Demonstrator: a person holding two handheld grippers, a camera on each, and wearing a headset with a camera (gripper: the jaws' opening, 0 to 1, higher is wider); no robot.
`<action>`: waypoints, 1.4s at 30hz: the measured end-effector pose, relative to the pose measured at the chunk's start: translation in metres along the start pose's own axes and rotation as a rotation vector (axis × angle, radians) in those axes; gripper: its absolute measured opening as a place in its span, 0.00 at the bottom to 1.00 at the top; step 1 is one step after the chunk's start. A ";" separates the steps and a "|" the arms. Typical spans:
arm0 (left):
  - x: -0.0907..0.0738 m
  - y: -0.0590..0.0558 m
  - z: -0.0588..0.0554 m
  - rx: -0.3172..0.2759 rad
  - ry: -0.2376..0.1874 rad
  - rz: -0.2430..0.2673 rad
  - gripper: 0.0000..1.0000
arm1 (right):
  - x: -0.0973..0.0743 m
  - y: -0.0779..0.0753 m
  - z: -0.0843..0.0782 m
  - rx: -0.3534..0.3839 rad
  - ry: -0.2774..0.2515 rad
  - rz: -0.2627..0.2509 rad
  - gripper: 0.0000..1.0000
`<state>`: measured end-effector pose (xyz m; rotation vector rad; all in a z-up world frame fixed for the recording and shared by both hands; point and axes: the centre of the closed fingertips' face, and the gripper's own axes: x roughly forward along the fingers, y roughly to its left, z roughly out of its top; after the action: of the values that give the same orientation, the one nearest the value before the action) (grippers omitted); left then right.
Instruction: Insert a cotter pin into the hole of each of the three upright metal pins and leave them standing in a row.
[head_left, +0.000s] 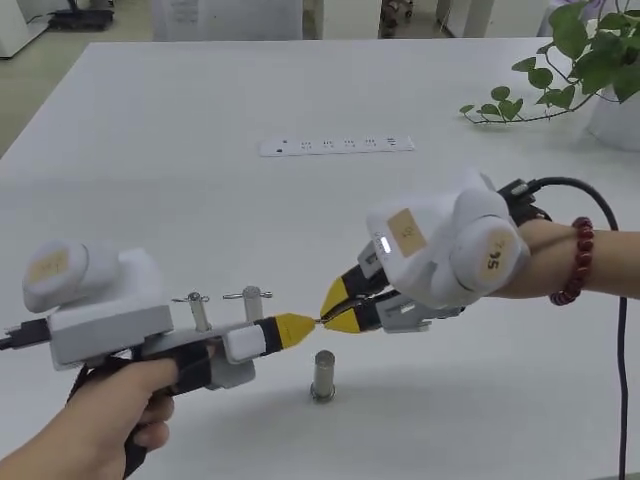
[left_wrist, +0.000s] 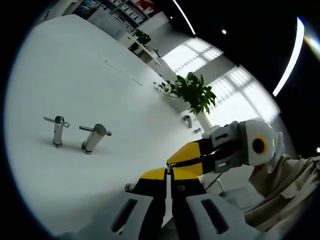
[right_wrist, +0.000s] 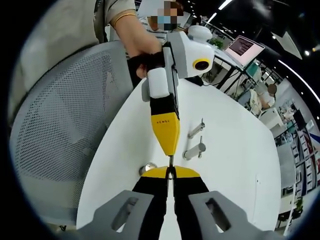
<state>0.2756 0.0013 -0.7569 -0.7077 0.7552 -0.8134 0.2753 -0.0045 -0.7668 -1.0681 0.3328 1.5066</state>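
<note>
Where the tips meet above the table (head_left: 200, 150), both ends pinch what looks like a cotter (right_wrist: 170, 161) (too thin to be sure). Left gripper (head_left: 305, 327) clamped tight on it; right gripper (head_left: 326, 318) likewise. Just below, bare pin (head_left: 323, 377) upright. Behind, first fitted pin (head_left: 199, 310) and second fitted pin (head_left: 250, 300), side by side.
</note>
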 end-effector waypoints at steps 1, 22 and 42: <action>-0.001 0.000 0.001 0.014 -0.004 0.002 0.00 | 0.000 -0.001 0.000 0.004 -0.003 -0.004 0.04; -0.003 -0.005 -0.003 0.530 0.035 -0.003 0.00 | -0.007 0.003 -0.004 0.277 -0.085 0.087 0.09; -0.003 -0.017 -0.013 0.753 0.073 -0.103 0.00 | -0.008 0.021 0.000 0.286 -0.115 0.173 0.09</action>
<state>0.2574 -0.0079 -0.7497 -0.0398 0.4220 -1.1296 0.2557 -0.0149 -0.7687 -0.7383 0.5531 1.6102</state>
